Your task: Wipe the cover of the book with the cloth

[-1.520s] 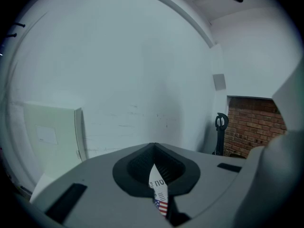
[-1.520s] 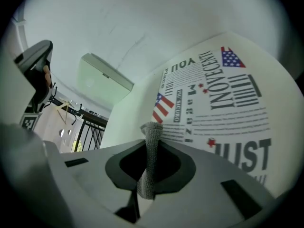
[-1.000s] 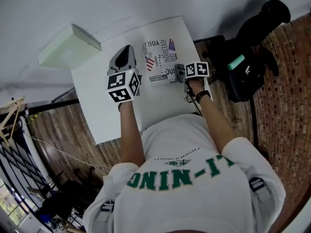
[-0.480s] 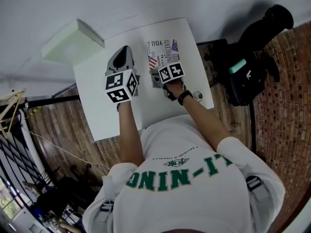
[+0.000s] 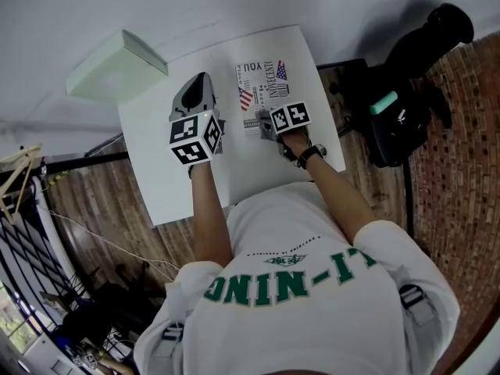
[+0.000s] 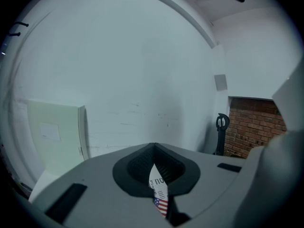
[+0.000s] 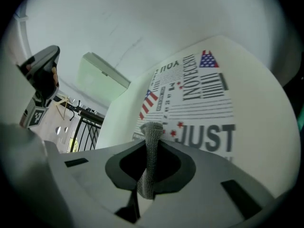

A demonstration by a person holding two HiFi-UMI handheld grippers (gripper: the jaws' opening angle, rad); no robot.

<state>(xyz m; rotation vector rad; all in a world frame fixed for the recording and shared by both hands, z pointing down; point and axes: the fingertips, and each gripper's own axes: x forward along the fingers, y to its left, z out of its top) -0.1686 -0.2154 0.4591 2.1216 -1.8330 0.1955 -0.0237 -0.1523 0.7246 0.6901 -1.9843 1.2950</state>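
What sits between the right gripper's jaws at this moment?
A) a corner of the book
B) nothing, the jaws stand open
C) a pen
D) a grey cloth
D: the right gripper view shows the right gripper with its jaws shut on a strip of grey cloth, held over the printed cover of the book.
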